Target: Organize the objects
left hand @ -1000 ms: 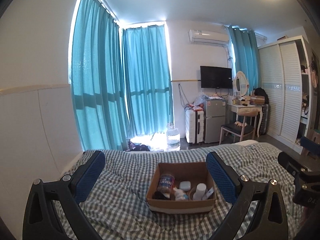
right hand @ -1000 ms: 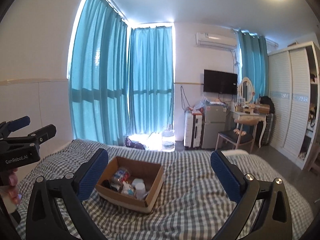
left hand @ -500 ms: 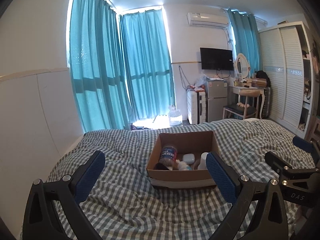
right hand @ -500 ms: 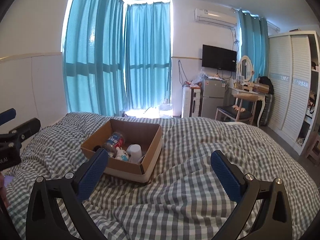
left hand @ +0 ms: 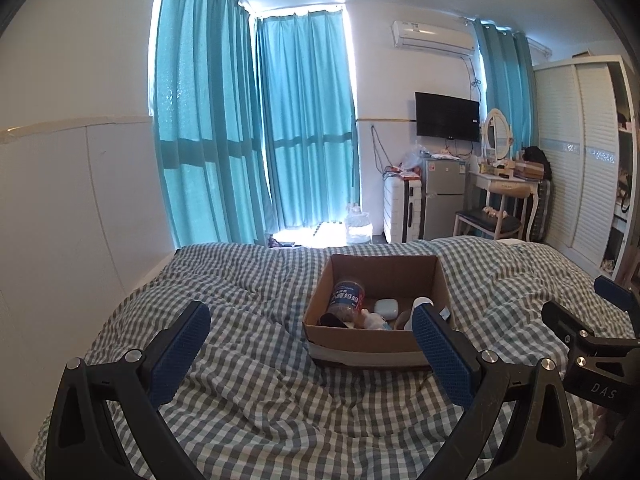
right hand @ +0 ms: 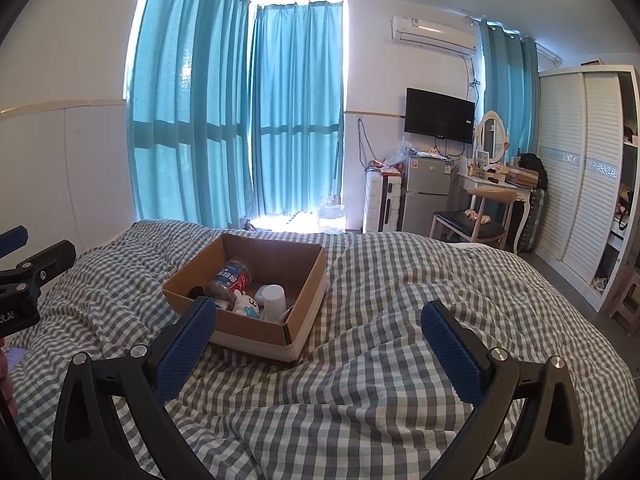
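Item: cardboard box (left hand: 376,346), open-topped, resting on the checked bedspread (left hand: 248,392) near the middle of the bed.

Contents: a bottle with a blue label (left hand: 345,300) lying on its side at the box's left, its length running from the near wall toward the far one; a small white case (left hand: 386,306) flat toward the middle; a white cylindrical container (right hand: 273,298) upright at the right; a small white plush figure (right hand: 245,303) against the near wall. A dark object beside the bottle's near end is too shadowed to identify, possibly a cap.

Position relative to you: the box lies ahead of your left gripper (left hand: 310,348), a little right of its centre line, its right fingertip overlapping the box's near right corner in view. From your right gripper (right hand: 320,334) the box sits ahead and to the left, just behind the left fingertip.

Nearer hand: the left, as judged from both views.

Gripper condition: both spread wide, both empty.

Surroundings: teal curtains (left hand: 256,128) and a wardrobe (left hand: 580,160), well apart from the box.
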Demonstrator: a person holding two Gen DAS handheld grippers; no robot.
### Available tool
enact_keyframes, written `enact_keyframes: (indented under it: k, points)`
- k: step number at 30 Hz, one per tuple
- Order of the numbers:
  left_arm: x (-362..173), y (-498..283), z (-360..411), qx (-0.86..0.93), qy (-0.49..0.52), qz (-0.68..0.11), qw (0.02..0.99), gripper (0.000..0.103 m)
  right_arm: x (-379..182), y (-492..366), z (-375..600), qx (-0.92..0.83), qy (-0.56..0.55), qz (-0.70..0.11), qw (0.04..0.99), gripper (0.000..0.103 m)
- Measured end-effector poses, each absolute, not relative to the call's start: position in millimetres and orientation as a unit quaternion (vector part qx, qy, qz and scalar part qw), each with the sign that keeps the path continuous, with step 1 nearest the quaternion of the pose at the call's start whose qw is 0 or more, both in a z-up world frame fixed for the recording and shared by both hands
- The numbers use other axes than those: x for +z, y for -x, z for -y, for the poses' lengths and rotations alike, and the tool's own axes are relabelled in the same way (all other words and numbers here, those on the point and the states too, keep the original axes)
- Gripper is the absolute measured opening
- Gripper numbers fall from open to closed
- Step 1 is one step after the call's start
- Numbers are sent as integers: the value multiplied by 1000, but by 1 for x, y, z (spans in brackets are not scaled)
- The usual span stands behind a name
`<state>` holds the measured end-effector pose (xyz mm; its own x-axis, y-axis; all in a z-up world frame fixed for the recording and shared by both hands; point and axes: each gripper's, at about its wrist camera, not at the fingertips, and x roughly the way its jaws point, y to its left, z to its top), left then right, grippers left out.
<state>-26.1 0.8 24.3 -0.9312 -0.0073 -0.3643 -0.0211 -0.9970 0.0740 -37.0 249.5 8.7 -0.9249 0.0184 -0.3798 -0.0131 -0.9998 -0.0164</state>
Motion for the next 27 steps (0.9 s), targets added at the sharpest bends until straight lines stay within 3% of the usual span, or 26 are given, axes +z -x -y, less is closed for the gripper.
enact_keyframes:
  k: [27]
  points:
    - [18, 23, -6, 980, 195, -44, 18, 103, 9, 33, -247, 981, 193, 7, 7, 103]
